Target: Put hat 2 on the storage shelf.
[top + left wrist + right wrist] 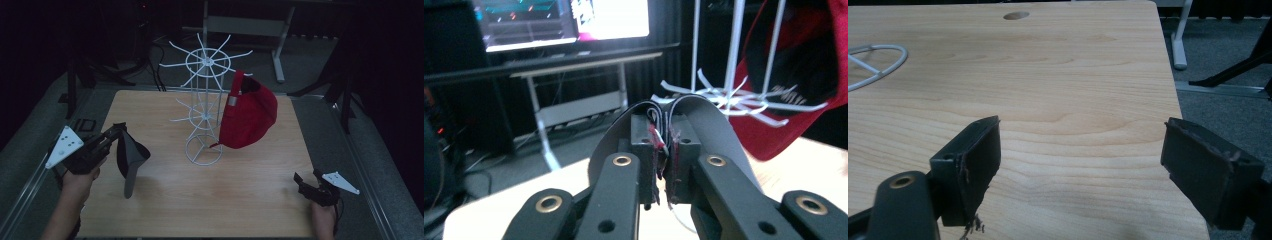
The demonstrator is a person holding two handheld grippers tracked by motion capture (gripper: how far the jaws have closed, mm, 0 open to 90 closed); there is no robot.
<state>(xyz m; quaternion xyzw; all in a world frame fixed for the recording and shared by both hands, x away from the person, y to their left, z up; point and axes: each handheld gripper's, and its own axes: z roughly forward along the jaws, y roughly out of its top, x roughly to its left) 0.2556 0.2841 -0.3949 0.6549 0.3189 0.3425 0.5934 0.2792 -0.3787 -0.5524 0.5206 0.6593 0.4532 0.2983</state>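
While the left gripper [119, 131] clamps a dark cap [131, 155] left of the white wire rack [205, 107] | red cap [248, 116] hangs on rack | right gripper [1080, 165] jaws apart, seen close over bare table [1048, 75].

Black two-jaw claws [116, 131], brass-ringed pivots, pale three-cornered plates, pads seemingly frayed red.

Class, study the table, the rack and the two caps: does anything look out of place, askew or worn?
The red cap hangs tilted off one side of the white wire rack. The pads of the right hand-held gripper look frayed at the edges. Otherwise nothing stands out.
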